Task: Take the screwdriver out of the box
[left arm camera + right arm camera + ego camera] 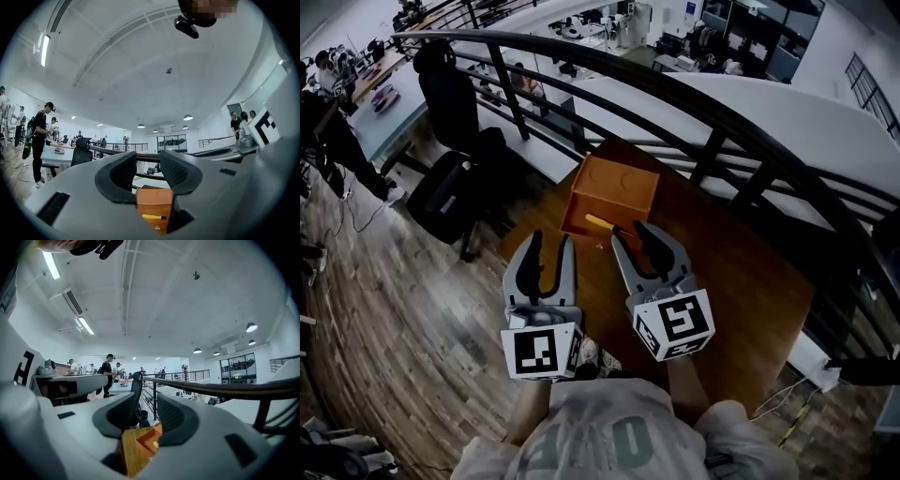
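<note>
Open-plan office, mezzanine w/ dark curved railing (675, 89); brown wood table (750, 309) against it, plank floor (394, 319) to the left.
Screwdriver (602, 223): yellow handle, dark at one end, lying flat in near part of orange box (614, 187) at table's far edge. Not yet lifted. L gripper (551, 246) just short of box, jaws apart, nothing btwn them; box and yellow handle seen through the gap. R gripper (633, 234) beside it, tips at box's near edge close to the handle, jaws also apart, empty. Black office chair (445, 192) left of table; desks and people beyond the rail.
</note>
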A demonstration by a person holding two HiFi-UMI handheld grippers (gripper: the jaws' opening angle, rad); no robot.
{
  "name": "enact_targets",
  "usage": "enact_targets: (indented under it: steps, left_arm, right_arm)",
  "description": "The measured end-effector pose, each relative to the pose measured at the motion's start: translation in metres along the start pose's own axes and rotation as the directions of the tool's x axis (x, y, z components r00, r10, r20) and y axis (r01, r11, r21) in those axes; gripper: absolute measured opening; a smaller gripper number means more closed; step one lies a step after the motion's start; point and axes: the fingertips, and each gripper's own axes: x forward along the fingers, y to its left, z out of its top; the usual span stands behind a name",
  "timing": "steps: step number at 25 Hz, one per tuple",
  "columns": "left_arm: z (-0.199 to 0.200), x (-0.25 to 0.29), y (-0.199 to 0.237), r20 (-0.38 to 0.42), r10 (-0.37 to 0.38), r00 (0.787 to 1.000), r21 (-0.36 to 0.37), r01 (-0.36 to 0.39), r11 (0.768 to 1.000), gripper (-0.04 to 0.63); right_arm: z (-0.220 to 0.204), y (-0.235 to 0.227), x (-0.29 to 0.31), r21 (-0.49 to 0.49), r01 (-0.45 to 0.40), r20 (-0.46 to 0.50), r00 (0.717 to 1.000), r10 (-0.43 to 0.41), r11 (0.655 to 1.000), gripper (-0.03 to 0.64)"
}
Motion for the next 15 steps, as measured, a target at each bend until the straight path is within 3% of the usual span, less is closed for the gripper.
enact_targets:
  steps: [8,11,13,15]
  left_arm:
    - [-0.011,0.017,0.008,-0.032,-0.041,0.999,0.004,0.041,0.999,0.155]
    - [-0.021,0.031,0.004,-0.069,-0.108,0.992,0.048,0.111,0.993,0.171]
    - [-0.029,0.048,0.000,-0.118,-0.179,0.977,0.117,0.192,0.974,0.187]
    - [-0.042,0.067,-0.006,-0.179,-0.264,0.948,0.186,0.296,0.937,0.187]
  right_arm:
    - [-0.012,-0.004,0.016,0.002,0.022,-0.027,0.999,-0.022,1.000,0.137]
    - [-0.017,-0.010,0.022,0.004,0.026,-0.043,0.999,-0.026,1.000,0.137]
    - [-0.020,-0.016,0.029,-0.002,0.033,-0.056,0.998,-0.033,0.999,0.137]
    - [-0.024,-0.023,0.034,-0.006,0.043,-0.074,0.996,-0.043,0.999,0.137]
